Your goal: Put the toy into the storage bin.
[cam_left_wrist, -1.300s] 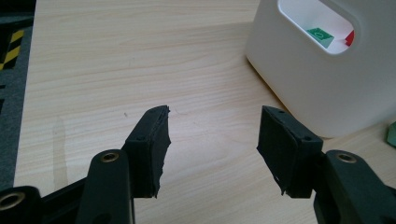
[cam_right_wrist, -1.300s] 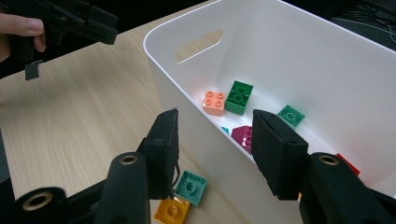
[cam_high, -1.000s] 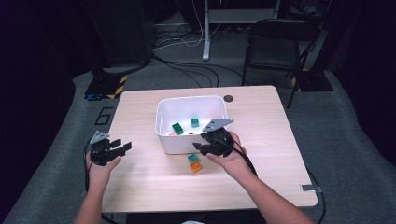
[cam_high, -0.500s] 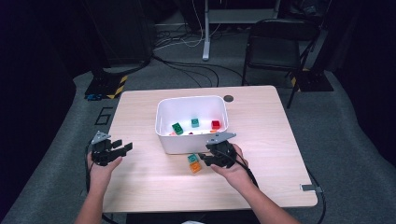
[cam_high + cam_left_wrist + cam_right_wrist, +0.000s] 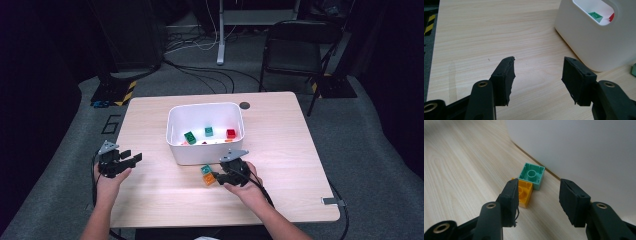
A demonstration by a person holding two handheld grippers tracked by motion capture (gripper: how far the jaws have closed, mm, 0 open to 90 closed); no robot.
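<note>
Right gripper (image 5: 218, 176) lowered beside white bin (image 5: 175, 145), fingers opening, released, left gripper (image 5: 131, 160) released, bin holding coloured blocks (image 5: 190, 137)

Overhead light falls bright on my table (image 5: 280, 150) while the floor around it sinks into near black, and the high view is soft and grainy. In my right gripper view the white bin (image 5: 579, 150) glares, washed out and blurred, with the table's far corner out of focus. My left gripper view is sharper, with faint shadows under the jaws.

The high view looks down over the table (image 5: 280, 145); both gripper views sit close above it, sharing the white bin (image 5: 586, 42).
</note>
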